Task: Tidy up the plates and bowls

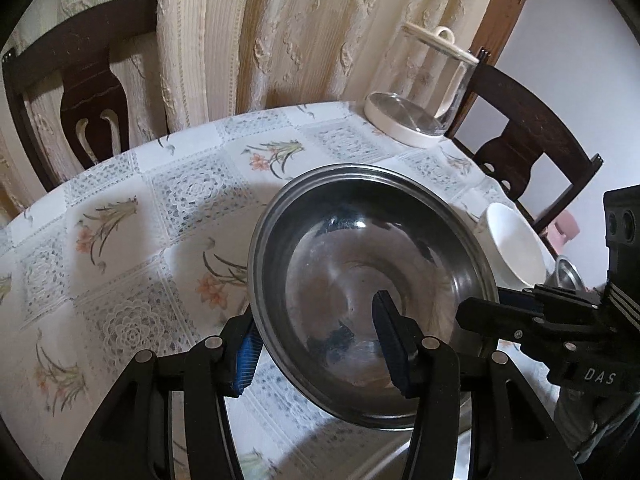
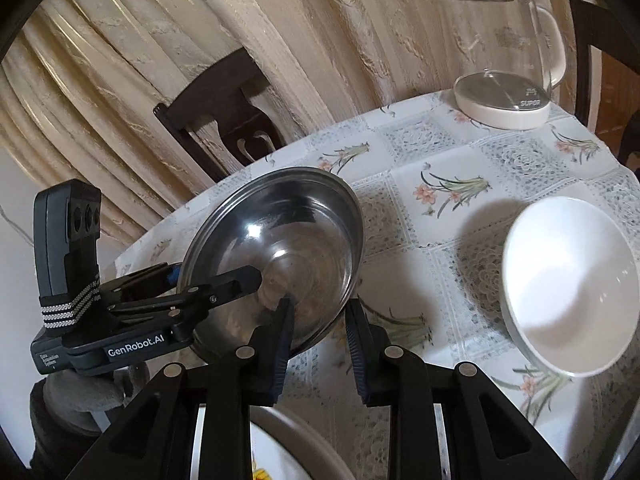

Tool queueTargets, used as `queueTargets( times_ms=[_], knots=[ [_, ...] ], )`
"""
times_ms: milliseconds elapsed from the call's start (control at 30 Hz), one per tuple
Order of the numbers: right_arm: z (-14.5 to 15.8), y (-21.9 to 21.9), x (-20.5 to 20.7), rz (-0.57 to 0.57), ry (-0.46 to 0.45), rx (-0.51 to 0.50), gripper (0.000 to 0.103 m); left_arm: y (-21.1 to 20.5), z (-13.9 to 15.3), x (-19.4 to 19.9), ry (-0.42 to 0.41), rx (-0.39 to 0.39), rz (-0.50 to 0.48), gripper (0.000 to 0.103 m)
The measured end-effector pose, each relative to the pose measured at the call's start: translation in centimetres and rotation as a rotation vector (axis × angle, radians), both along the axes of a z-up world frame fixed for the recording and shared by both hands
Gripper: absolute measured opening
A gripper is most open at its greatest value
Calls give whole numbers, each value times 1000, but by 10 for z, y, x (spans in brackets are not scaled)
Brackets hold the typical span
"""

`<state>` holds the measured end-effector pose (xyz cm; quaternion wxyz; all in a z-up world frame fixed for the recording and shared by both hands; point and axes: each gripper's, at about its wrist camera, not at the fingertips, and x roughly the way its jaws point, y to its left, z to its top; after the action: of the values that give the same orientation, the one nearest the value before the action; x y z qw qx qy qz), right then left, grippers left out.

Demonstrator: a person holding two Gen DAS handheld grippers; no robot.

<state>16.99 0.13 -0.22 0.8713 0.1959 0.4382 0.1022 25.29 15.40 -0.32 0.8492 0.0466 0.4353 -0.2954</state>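
clearly, the steel bowl (image 1: 370, 294) is held tilted and lifted off the surface (image 1: 132, 240), its rim pinched between the jaws of the left gripper (image 1: 316, 350), one finger inside and one outside the wall. this edge hold is judged to suit carrying the bowl toward a stack. the right gripper (image 2: 318, 346) is seen with its jaws spread around the bowl's near rim; whether anything is touched cannot be told. the white bowl (image 2: 568, 296) is set on the surface to the right, apart from the steel one, and is judged a likely nesting partner. a patterned plate (image 2: 288, 452) is partly seen beneath the right gripper. a glass kettle (image 2: 506, 68) stands well apart at the far edge, out of the way.
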Motion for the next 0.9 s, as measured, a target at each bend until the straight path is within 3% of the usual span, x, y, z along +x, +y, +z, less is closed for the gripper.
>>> queueTargets(
  times_ms=[467,900],
  knots=[
    [22,-25,-58,-61,-65,40,30,-34,30,-58,-56,6,-53,53],
    [31,-72,-126,-159,-111,63,31,-91,38,-117,-77,23,-143,53]
  ],
)
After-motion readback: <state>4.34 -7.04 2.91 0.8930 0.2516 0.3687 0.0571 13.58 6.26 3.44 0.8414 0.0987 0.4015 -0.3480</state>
